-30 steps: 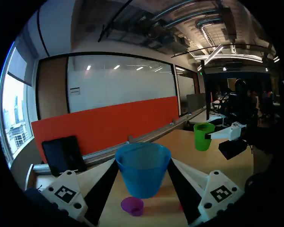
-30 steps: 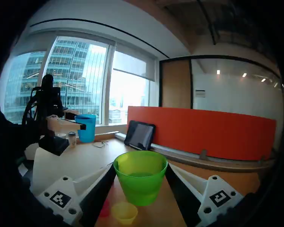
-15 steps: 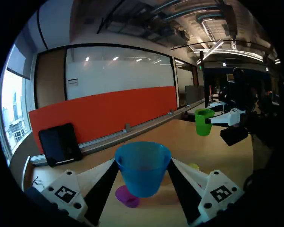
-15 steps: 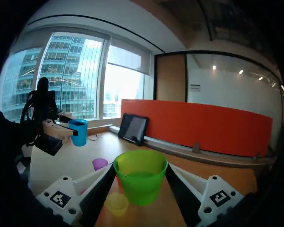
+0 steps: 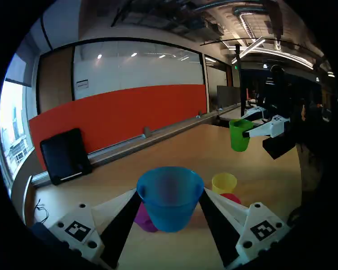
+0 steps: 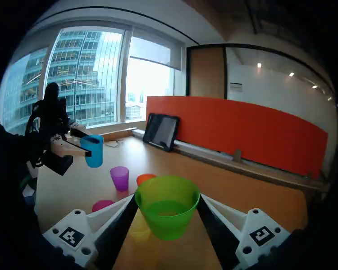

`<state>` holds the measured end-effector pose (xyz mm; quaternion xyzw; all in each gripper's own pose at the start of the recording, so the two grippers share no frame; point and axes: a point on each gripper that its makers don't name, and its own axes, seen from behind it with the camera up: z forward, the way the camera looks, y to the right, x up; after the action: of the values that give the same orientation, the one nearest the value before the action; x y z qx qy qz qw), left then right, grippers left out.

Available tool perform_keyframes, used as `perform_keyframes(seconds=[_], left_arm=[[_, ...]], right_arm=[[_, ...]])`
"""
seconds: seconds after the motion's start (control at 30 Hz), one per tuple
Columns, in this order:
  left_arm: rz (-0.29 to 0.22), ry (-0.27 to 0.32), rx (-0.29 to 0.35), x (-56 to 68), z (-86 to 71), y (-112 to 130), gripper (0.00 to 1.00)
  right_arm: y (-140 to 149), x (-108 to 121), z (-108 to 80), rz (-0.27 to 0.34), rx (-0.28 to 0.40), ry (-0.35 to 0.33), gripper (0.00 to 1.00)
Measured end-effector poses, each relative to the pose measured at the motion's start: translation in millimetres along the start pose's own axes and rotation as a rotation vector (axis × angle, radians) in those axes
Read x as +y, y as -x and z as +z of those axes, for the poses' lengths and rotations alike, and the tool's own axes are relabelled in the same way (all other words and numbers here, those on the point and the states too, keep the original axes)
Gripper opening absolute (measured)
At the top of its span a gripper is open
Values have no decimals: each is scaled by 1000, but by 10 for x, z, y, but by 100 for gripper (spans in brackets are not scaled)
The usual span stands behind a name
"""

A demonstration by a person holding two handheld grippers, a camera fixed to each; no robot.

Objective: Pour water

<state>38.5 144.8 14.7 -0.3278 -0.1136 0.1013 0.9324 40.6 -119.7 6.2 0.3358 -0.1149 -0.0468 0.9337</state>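
Left gripper view shows the left gripper [image 5: 170,198] clamping a translucent blue plastic cup [image 5: 170,209]; the right gripper [image 6: 167,200] clamps a green plastic cup [image 6: 167,220]. Bring the rims close and tilt slowly.

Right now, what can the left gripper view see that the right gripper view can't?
Left gripper view: the long ceiling lights overhead.

Right gripper view: big windows with tall buildings outside, and a small orange cup on the table.

Both: the blue cup and the green cup, each gripped between jaws and held above the table, plus the purple cup, the black tablet and the orange wall panel.
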Motion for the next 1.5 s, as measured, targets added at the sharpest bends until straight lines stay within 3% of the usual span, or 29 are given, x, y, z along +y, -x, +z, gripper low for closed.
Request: perform_keyframes(seconds=[0.57, 1.1, 1.5], left_arm=[[18, 63, -134, 249, 156, 608, 87], [37, 119, -275, 332, 288, 1097, 87], [22, 150, -331, 383, 405, 1344, 87]], right_arm=[[514, -7, 78, 9, -143, -35, 92], [855, 23, 140, 28, -228, -47, 92], [1019, 35, 175, 36, -260, -52, 92]])
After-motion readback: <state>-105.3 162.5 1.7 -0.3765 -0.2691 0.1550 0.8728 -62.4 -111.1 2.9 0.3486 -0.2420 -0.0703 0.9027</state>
